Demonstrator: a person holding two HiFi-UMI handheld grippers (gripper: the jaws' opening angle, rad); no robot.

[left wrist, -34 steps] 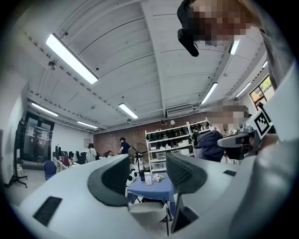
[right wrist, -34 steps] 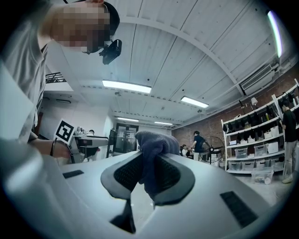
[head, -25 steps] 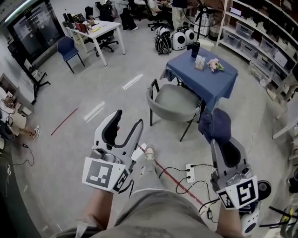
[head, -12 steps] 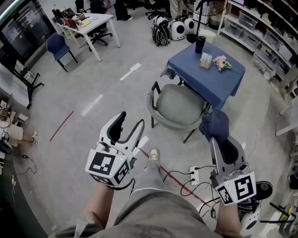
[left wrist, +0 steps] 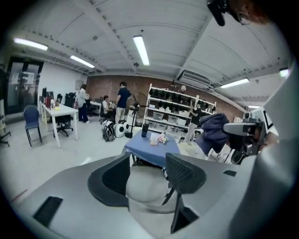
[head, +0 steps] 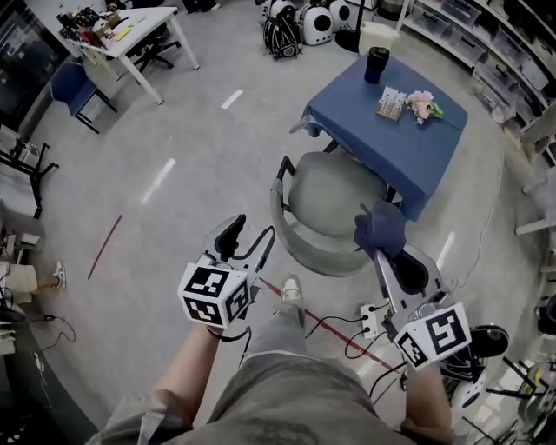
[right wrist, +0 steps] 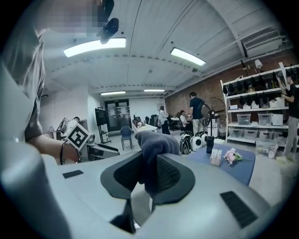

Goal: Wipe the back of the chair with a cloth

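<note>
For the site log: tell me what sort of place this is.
Likely a lab or workshop: shelves of storage bins, a cluttered white work table, and a corded power strip.

Light: bright and even, from ceiling tube lamps (left wrist: 141, 49) overhead.
Shadows: faint and soft beneath the chair (head: 334, 195) and blue bench (head: 382, 139).
Distortion: heavy fisheye; black rims ring both gripper views, and shelves (head: 486, 35) bow in the head view.
Focus: left hand-held gripper (left wrist: 147, 173) and right hand-held gripper (right wrist: 148, 175) loom soft near the lens.
</note>
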